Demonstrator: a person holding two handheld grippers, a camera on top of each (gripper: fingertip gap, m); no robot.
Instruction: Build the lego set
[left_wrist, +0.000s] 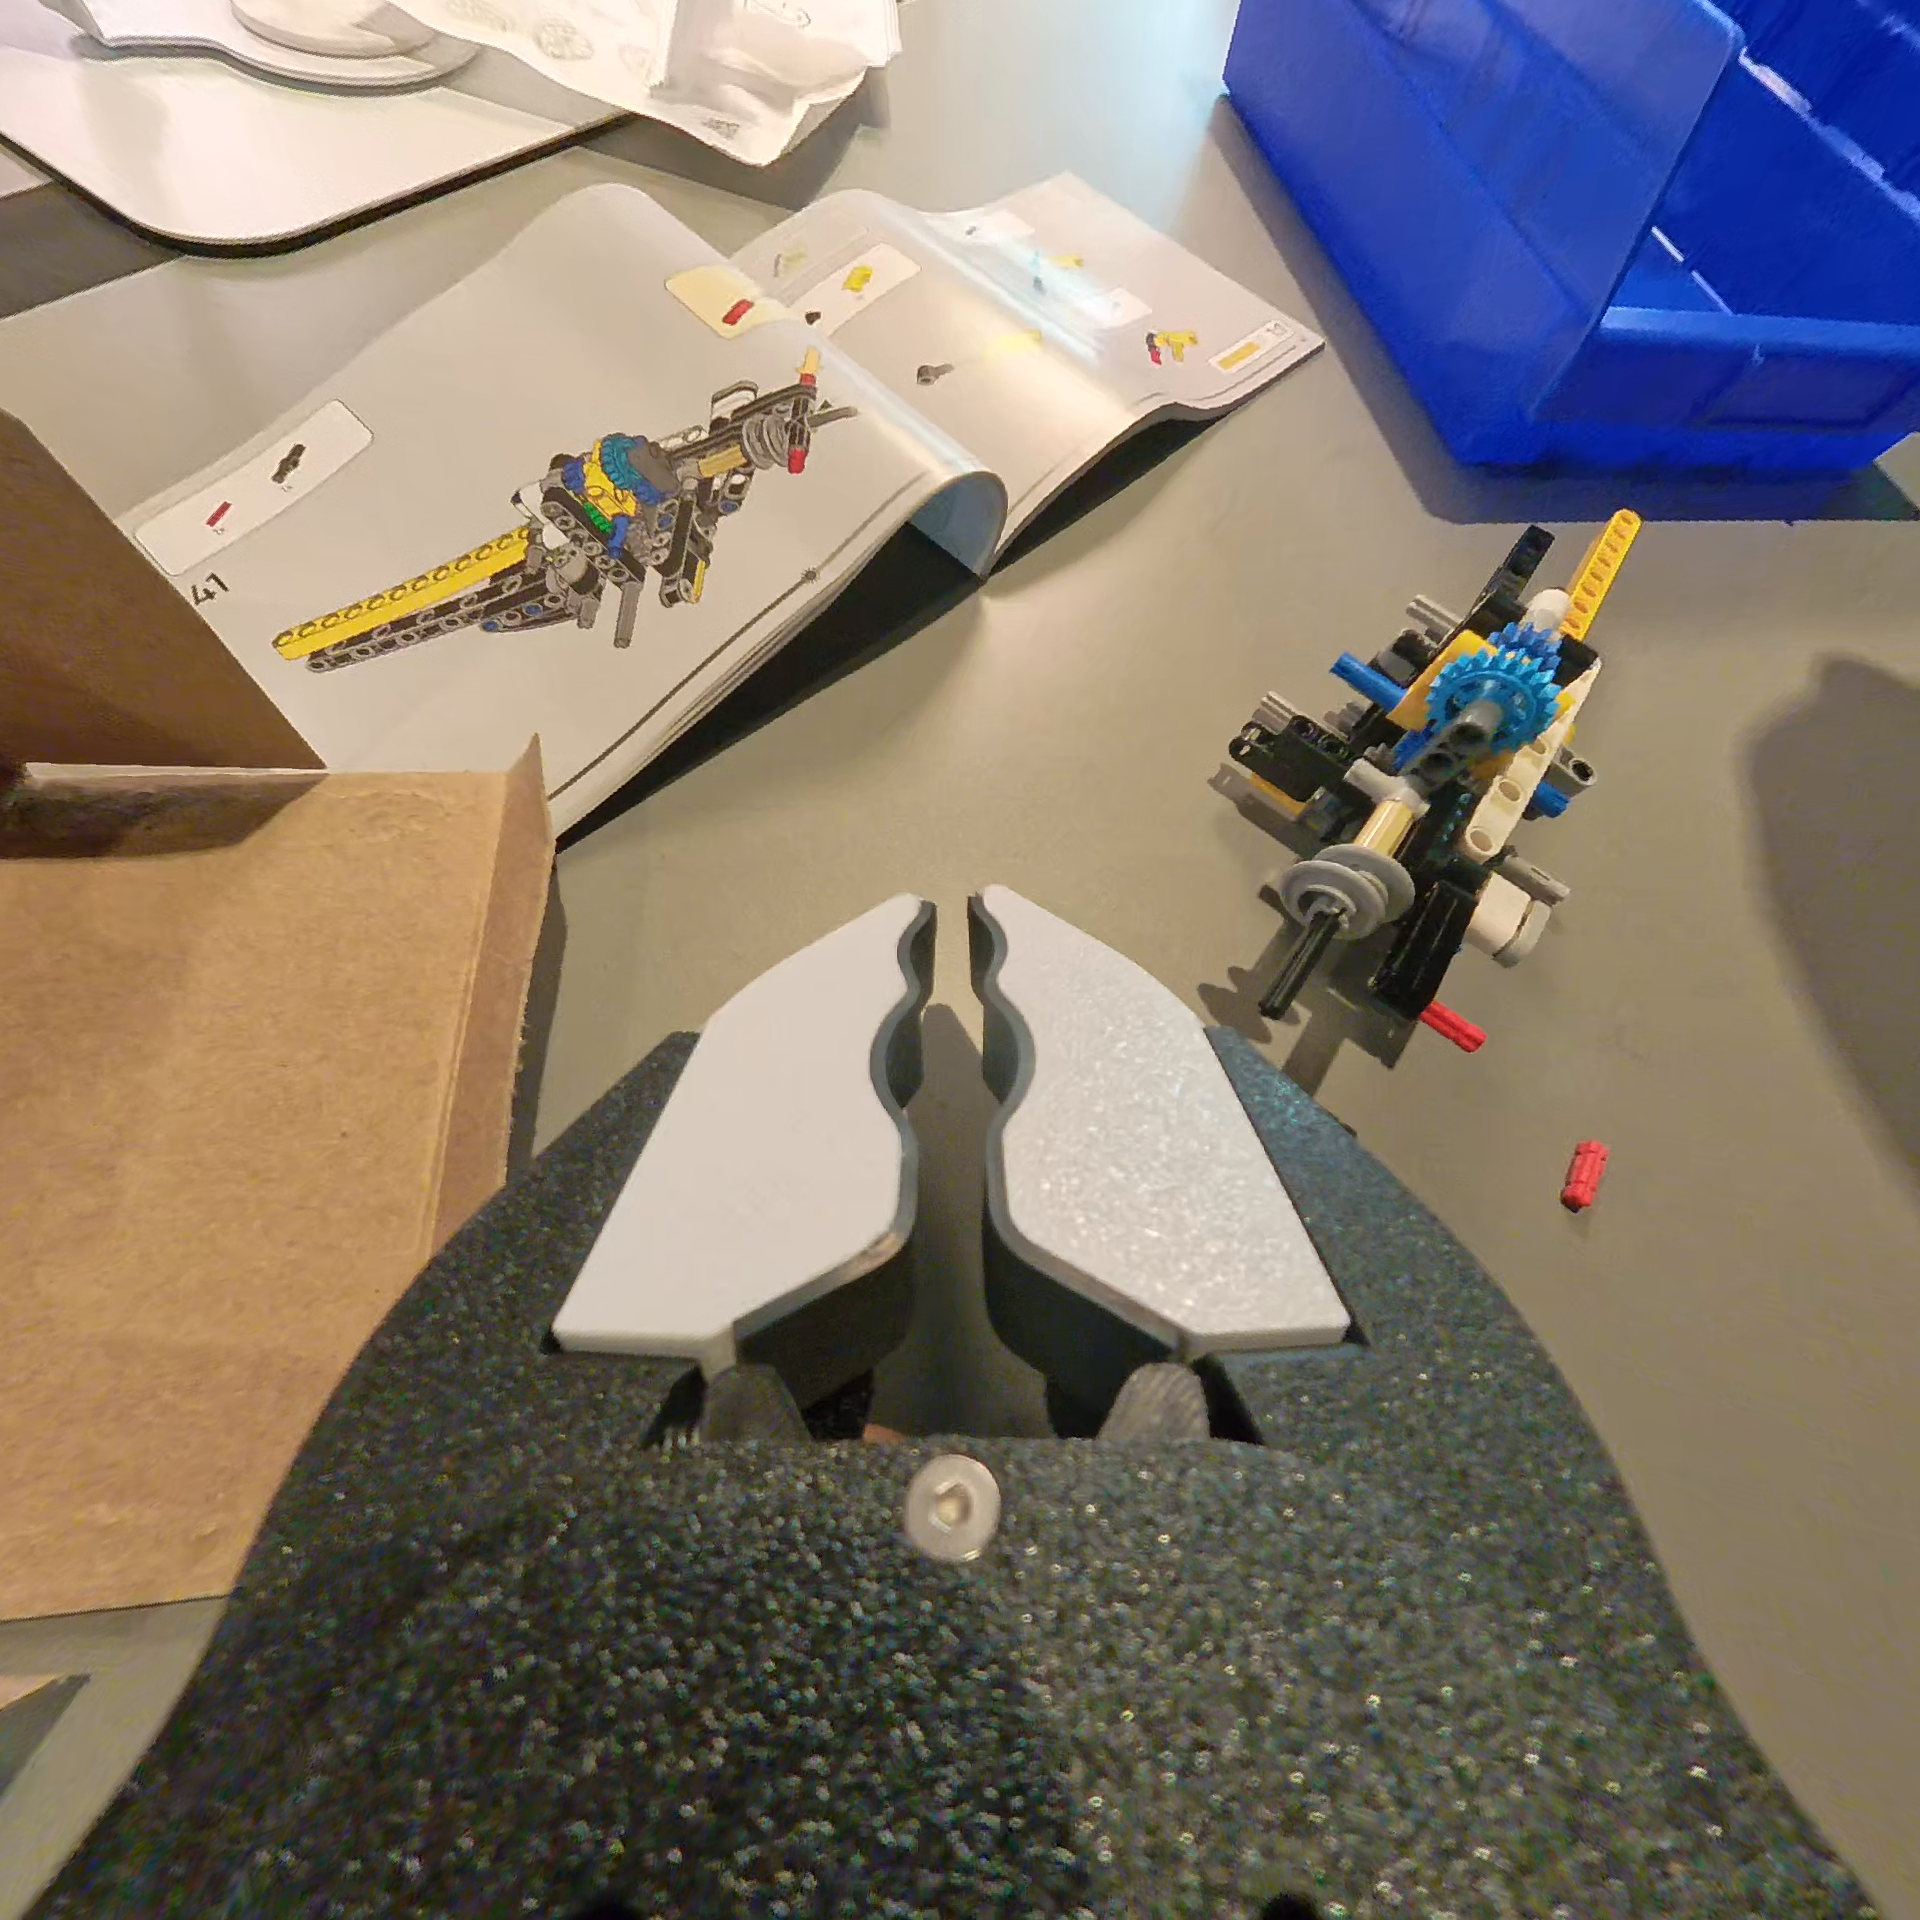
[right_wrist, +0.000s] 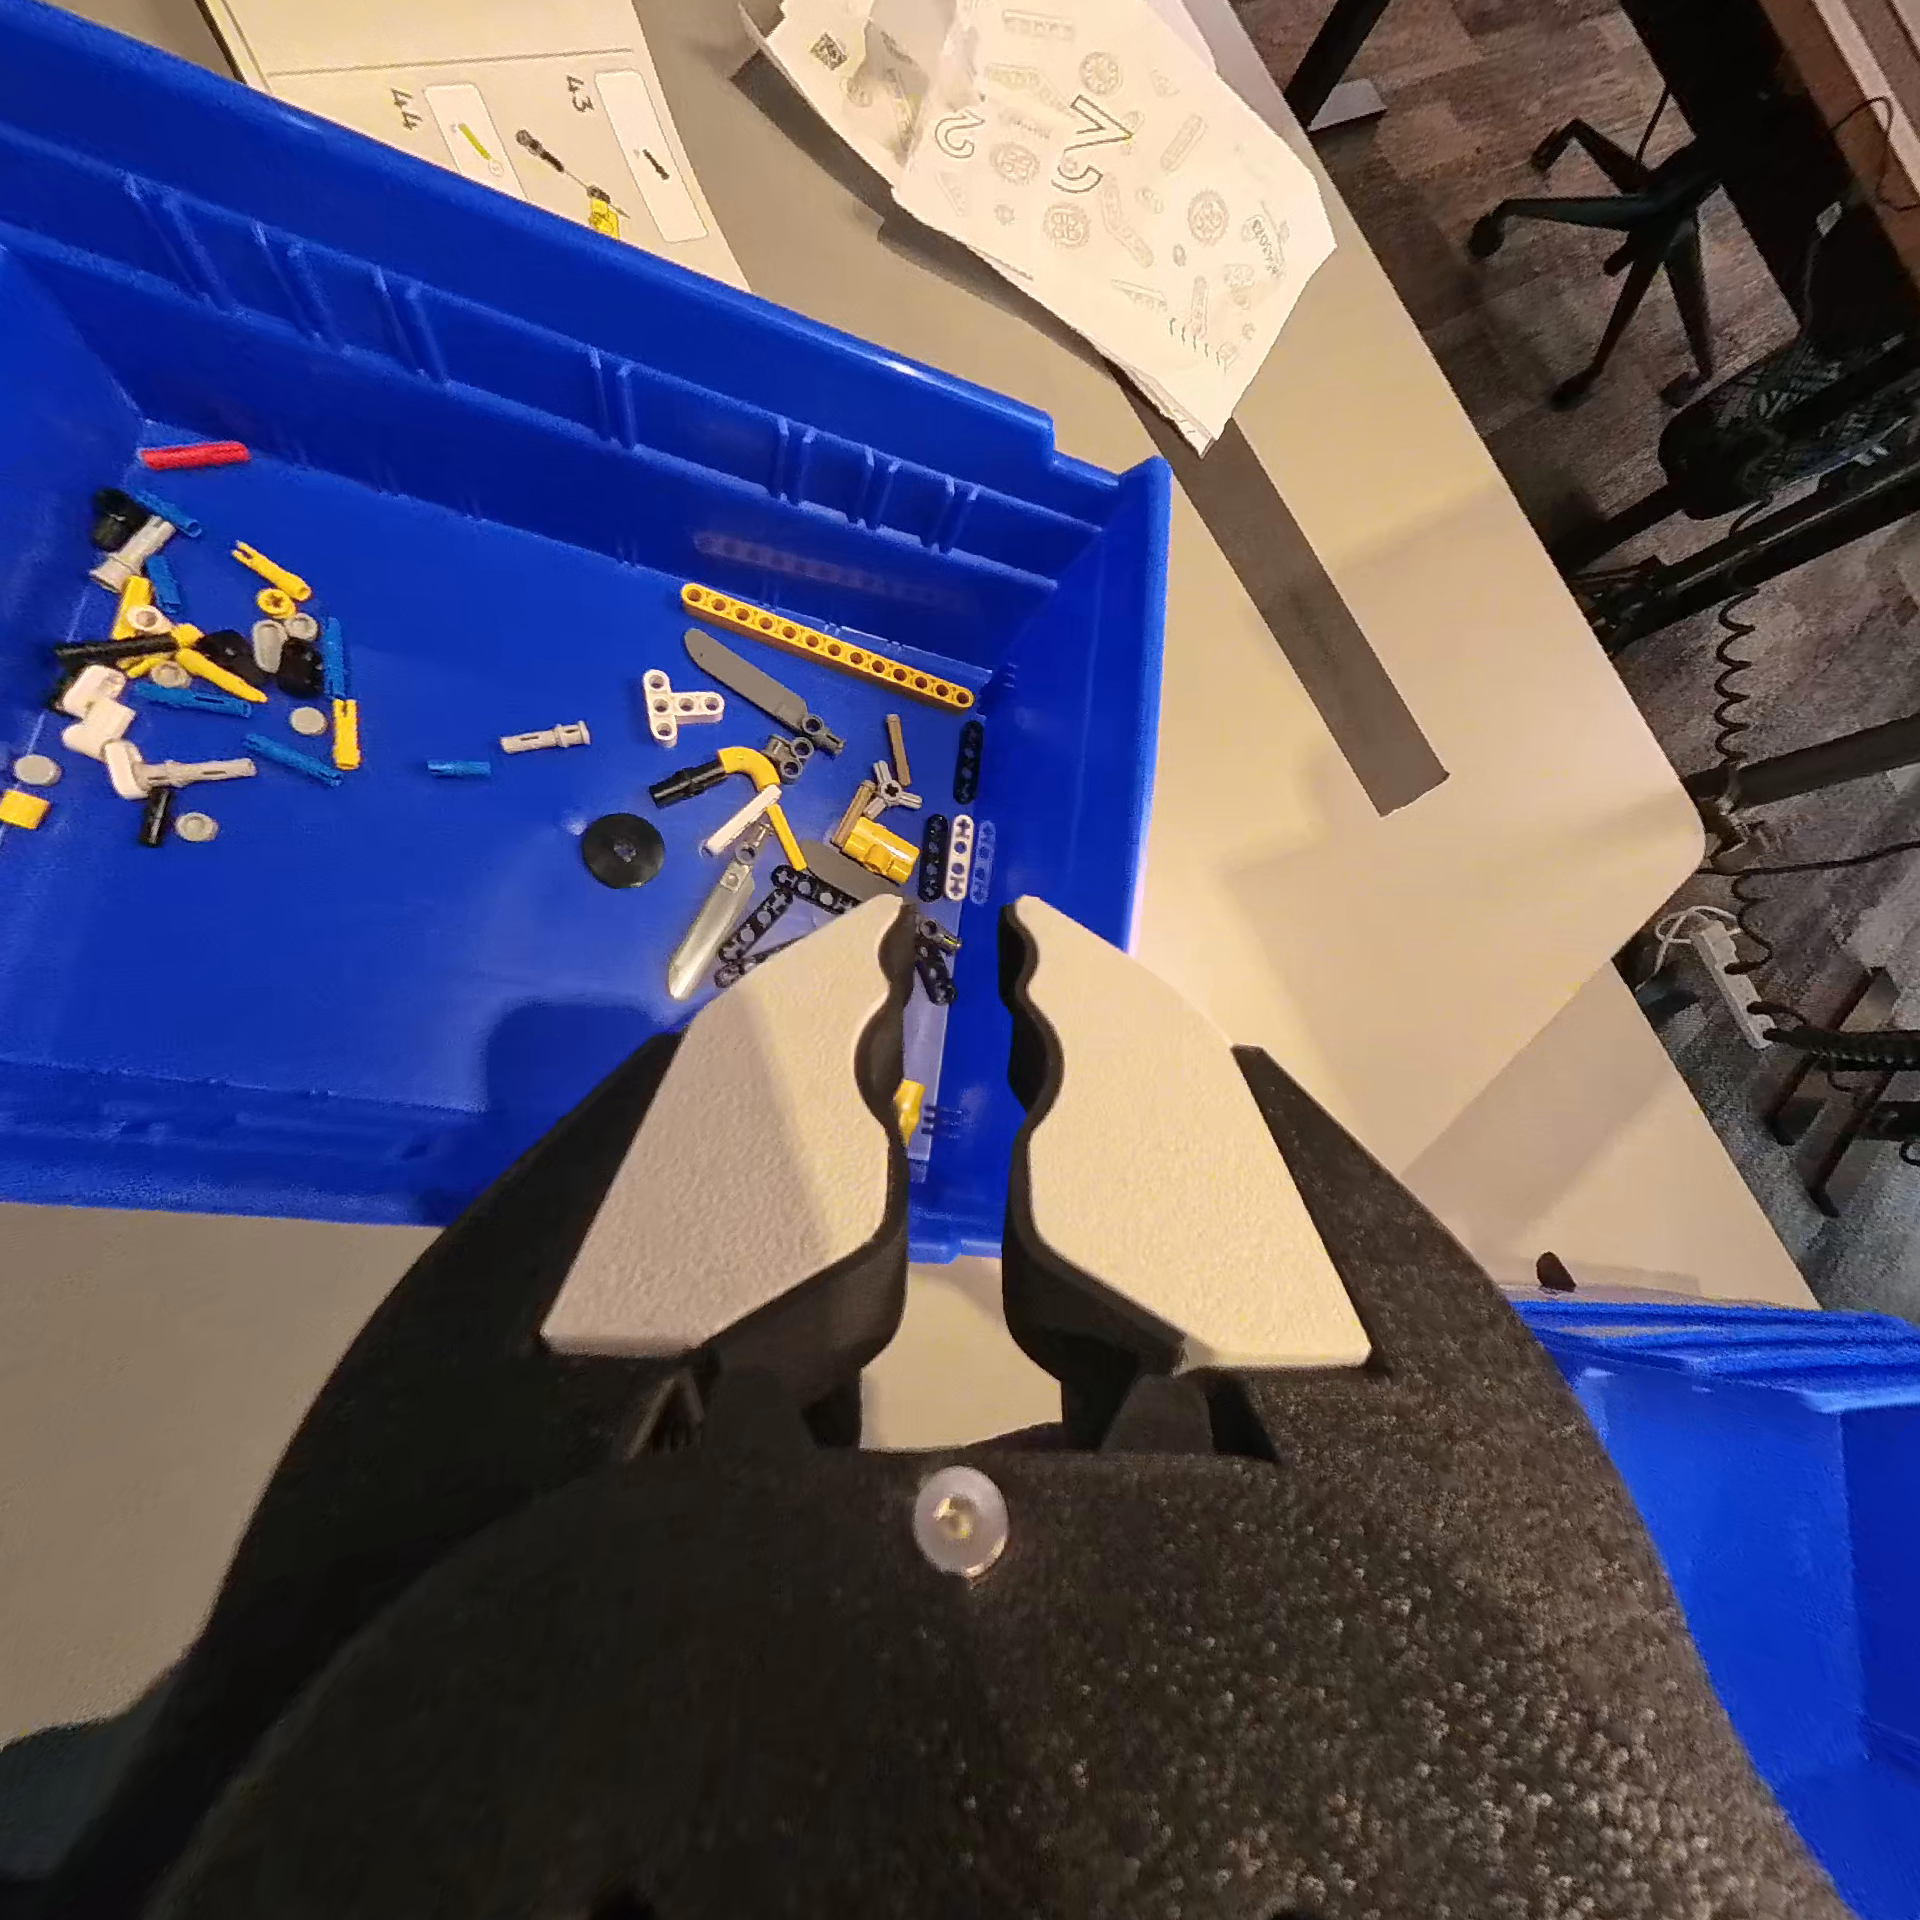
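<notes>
A partly built lego model (left_wrist: 1444, 790) with a blue gear, a yellow beam and black and white parts lies on the grey table, to the right of my left gripper (left_wrist: 954, 902). A loose red pin (left_wrist: 1583, 1175) lies near it. The left gripper's fingers are almost together and hold nothing. My right gripper (right_wrist: 956, 909) hovers over the near right corner of a blue bin (right_wrist: 416, 935), slightly open and empty. The bin holds many loose pieces, among them a long yellow beam (right_wrist: 826, 646), a black disc (right_wrist: 623, 850) and a red axle (right_wrist: 194, 455).
The open instruction booklet (left_wrist: 582, 447) lies beyond the left gripper and a cardboard box (left_wrist: 239, 1143) is at its left. The blue bin (left_wrist: 1558, 260) stands at the back right. Paper bags (right_wrist: 1091, 187) lie behind the bin. A second blue bin (right_wrist: 1714, 1455) is at the right gripper's right, near the table edge (right_wrist: 1558, 935). The left gripper's tips are roughly 50 cm from the right gripper's. The loose red pin (left_wrist: 1583, 1175) is about 15 cm from my left fingertips.
</notes>
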